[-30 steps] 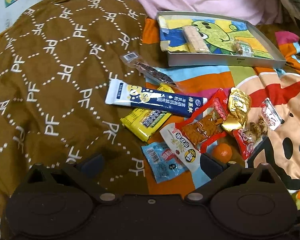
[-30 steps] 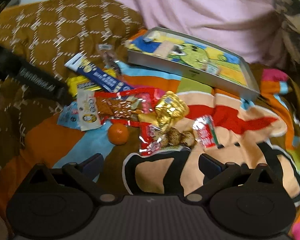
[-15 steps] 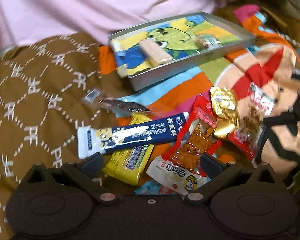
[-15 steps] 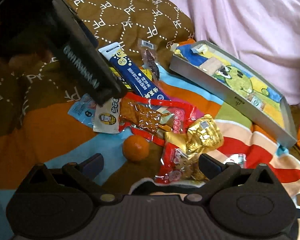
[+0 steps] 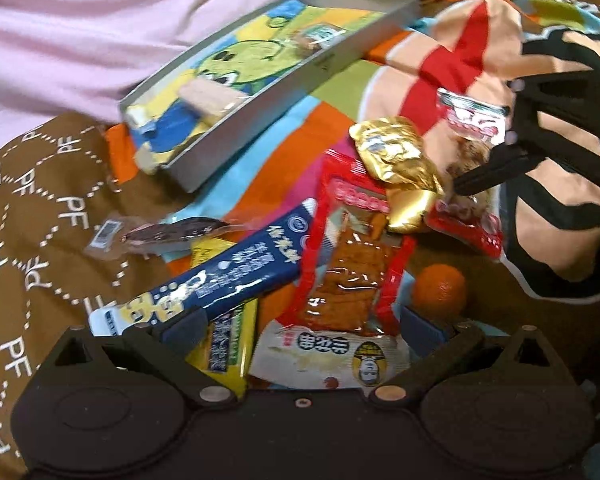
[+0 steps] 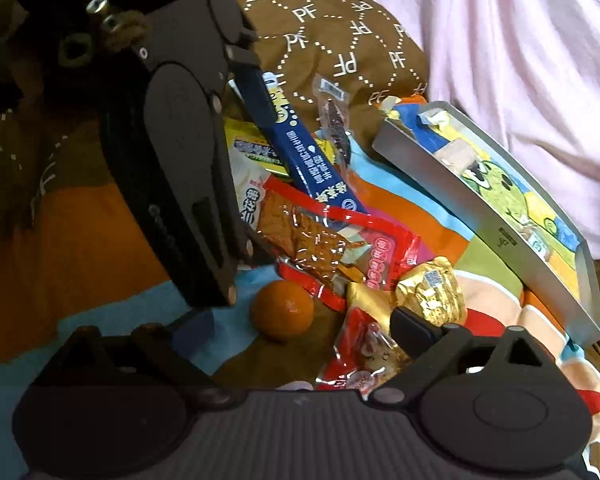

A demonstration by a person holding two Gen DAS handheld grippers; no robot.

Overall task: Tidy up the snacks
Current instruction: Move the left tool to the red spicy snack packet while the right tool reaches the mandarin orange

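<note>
The right gripper [image 6: 304,328], jaws closing and apparently empty, is straddling the red packet [image 6: 364,356] just ahead; the left gripper [image 5: 300,322] is hovering wide open over the pile.

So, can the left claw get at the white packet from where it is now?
Probably yes. The left claw is open and the white packet lies between its fingers. However, the red packet overlaps its top edge, so both may lift together.
</note>
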